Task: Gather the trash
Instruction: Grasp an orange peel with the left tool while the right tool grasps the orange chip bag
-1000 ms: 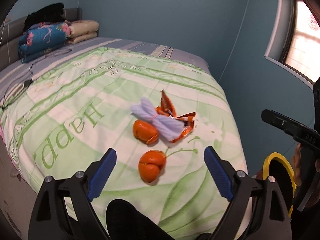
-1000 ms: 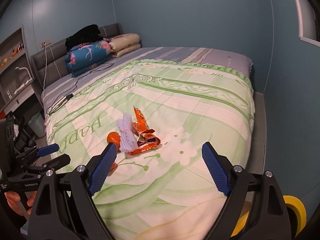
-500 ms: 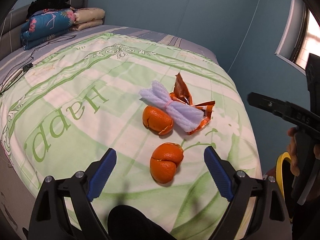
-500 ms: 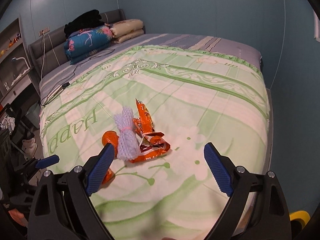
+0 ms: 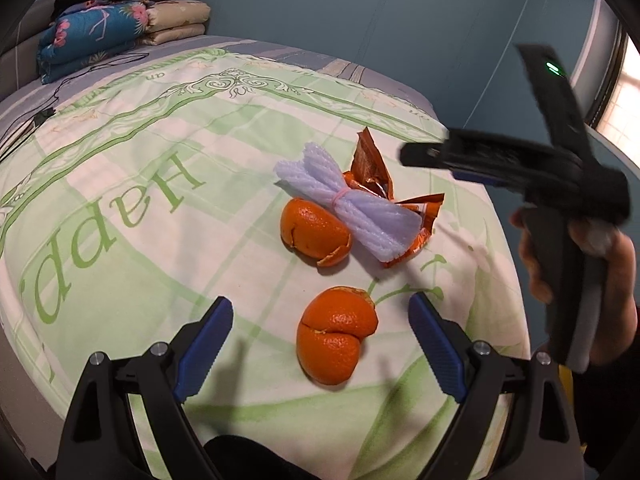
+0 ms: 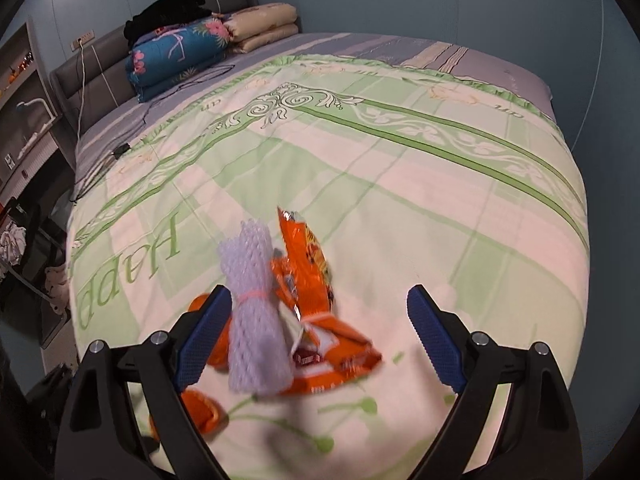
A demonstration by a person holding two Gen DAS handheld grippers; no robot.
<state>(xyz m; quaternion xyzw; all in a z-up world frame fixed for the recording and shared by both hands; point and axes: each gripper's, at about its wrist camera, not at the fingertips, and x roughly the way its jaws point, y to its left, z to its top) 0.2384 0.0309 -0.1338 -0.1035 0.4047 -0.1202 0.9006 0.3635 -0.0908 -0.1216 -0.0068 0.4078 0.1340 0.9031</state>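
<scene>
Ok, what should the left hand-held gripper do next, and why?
Probably ease the left hand-held gripper down around the nearer orange peel and close: its jaws stand wide and empty, with that peel lying on the bedspread roughly between the fingertips.

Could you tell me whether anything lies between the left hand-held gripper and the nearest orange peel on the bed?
Nothing visible: the left hand-held gripper is open, facing the nearest orange peel over bare quilt.

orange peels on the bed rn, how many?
2. Near peel lies between the left gripper fingers; far peel touches the foam net bundle. More could hide under the wrapper.
</scene>
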